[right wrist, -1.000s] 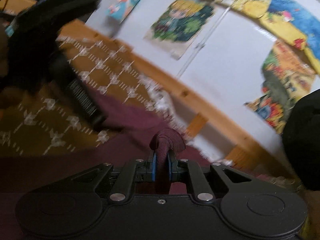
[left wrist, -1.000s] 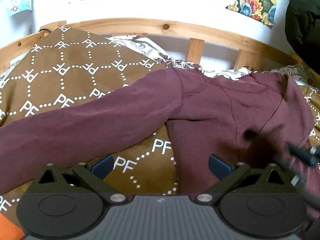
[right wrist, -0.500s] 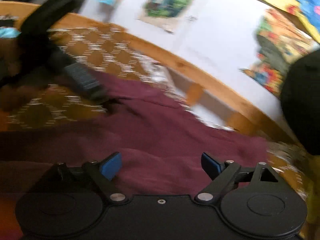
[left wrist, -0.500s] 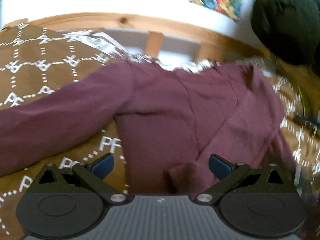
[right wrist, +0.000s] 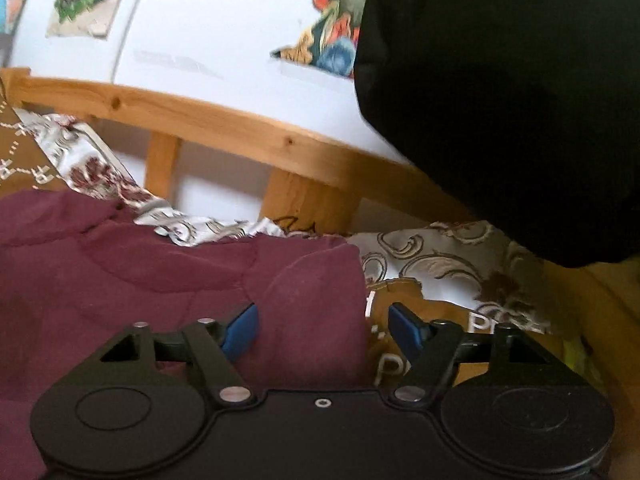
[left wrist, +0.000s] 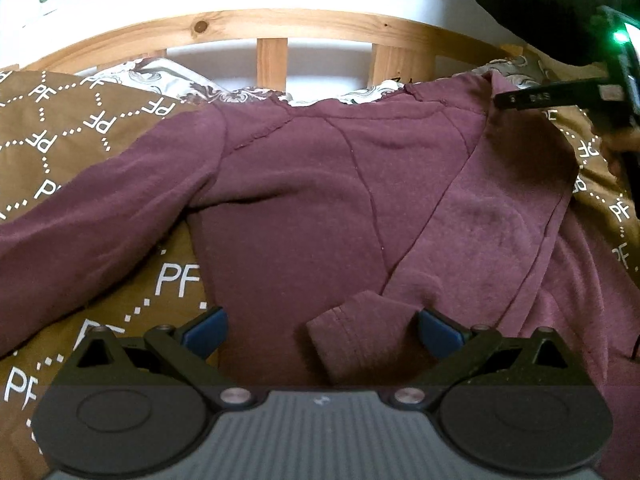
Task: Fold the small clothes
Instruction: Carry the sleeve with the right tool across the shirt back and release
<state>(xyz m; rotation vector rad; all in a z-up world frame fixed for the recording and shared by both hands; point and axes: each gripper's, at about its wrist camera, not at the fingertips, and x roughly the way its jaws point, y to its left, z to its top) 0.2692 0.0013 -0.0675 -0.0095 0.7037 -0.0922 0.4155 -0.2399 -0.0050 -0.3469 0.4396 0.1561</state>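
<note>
A maroon long-sleeved top lies spread on a brown patterned blanket. Its right sleeve is folded across the body, with the cuff lying between the fingers of my left gripper, which is open and empty above it. Its left sleeve stretches out to the left. My right gripper is open and empty over the top's far right shoulder corner. It also shows in the left wrist view at the upper right.
A wooden slatted bed rail runs along the far side against a white wall with posters. A patterned white sheet shows at the blanket's far edge. A black garment hangs at the upper right.
My right gripper opened and let go of the sleeve, which now lies folded across the body. It then moved to the far right shoulder. My left gripper shifted right over the cuff.
</note>
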